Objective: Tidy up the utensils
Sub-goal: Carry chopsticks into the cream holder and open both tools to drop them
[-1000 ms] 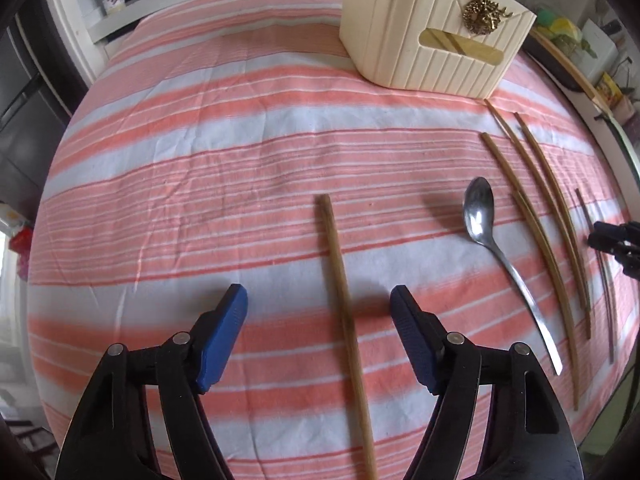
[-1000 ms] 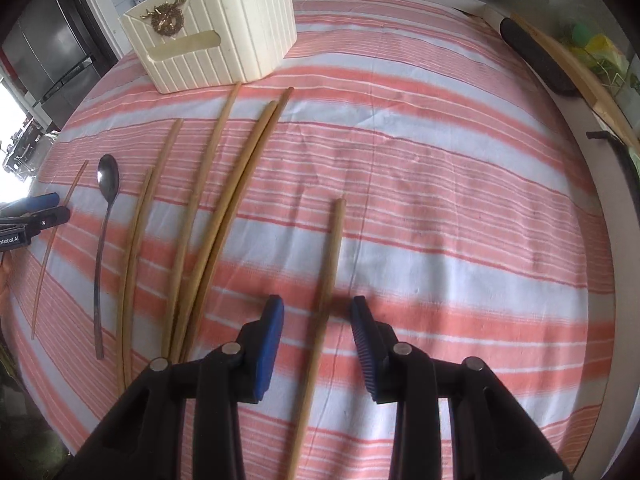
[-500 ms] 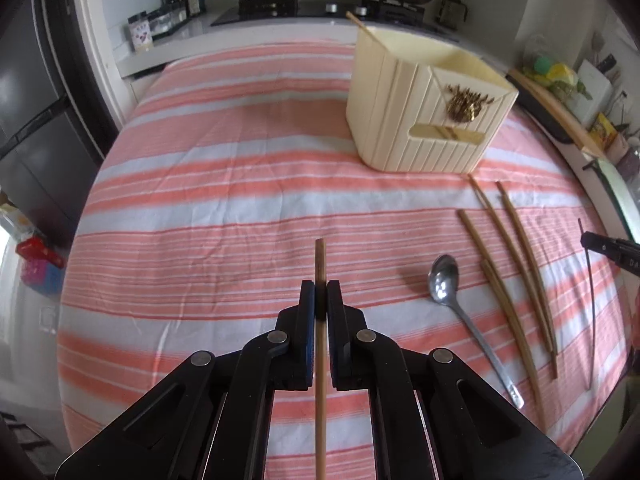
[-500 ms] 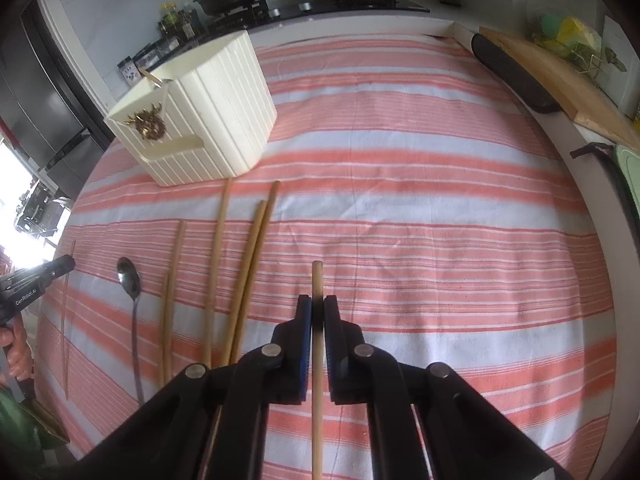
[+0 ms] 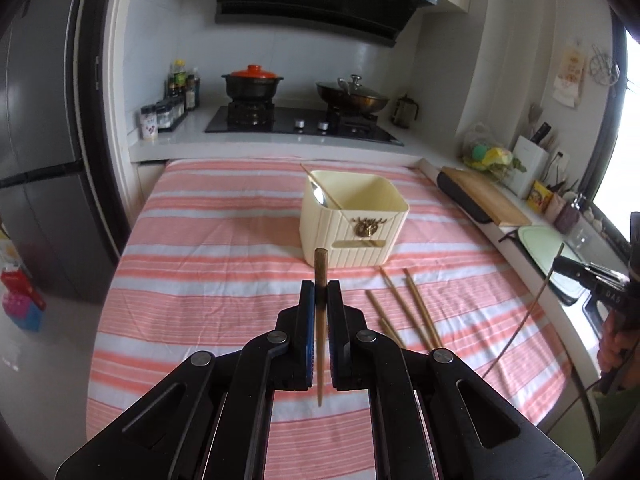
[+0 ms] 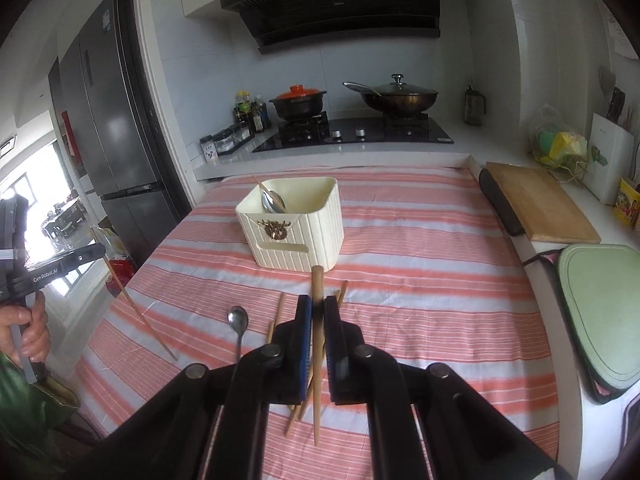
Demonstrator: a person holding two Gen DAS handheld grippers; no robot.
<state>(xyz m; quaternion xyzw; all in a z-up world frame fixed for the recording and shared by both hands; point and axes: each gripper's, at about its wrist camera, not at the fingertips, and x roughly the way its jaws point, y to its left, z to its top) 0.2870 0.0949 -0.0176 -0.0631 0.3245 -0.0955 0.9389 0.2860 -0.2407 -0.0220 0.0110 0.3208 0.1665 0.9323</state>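
Your left gripper (image 5: pixel 320 296) pinches one long brown wooden chopstick (image 5: pixel 321 276) – up off the pink striped cloth (image 5: pixel 208 256). Your right gripper (image 6: pixel 316 312) squeezes another thin wooden stick (image 6: pixel 317 284) too. Farther off sits the cream ribbed plastic box (image 5: pixel 352 220) – a spoon inside.

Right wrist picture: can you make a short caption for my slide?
Right claw shut on a wooden chopstick, lifted over the striped tablecloth, with the cream box ahead.

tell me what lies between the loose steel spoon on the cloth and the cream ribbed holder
Only bare striped cloth separates the steel spoon from the cream ribbed holder, seen in the right wrist view.
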